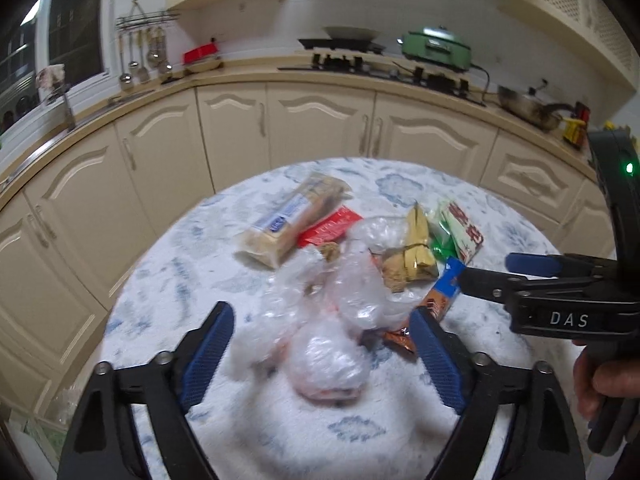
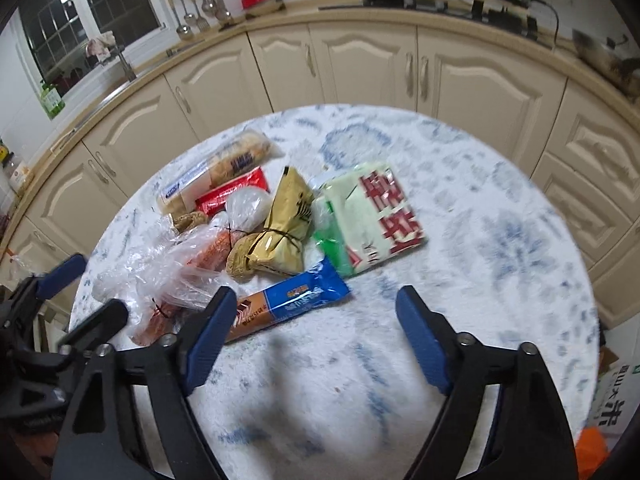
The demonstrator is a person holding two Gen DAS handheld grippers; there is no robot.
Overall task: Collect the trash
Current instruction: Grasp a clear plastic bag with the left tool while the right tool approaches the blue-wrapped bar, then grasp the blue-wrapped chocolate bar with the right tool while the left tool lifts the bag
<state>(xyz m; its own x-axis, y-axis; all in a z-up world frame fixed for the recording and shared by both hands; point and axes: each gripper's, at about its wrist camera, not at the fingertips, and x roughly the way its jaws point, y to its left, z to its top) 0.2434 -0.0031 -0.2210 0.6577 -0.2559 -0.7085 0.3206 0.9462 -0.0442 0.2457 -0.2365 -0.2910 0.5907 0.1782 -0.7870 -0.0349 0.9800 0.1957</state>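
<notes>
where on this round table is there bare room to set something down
Free: the tablecloth right of the green packet, out to the rim, and the near strip between the right tongs. Crowded: the left half, from the clear bags to the blue-and-brown wrapper.

Worktop (image 2: pixel 480 240): matt, fuzzy-looking cloth cover w/ blue print. Clear bags (image 1: pixel 352 300): thin crinkled plastic, glossy. Beside them, gold packet (image 2: pixel 284 236): shiny foil-like wrap; blue-brown bar wrapper (image 2: pixel 288 304): glossy plastic film. Left hand-held gripper (image 1: pixel 320 356): matt black plastic, ribbed blue pads (image 1: pixel 434 354), metal pins.
</notes>
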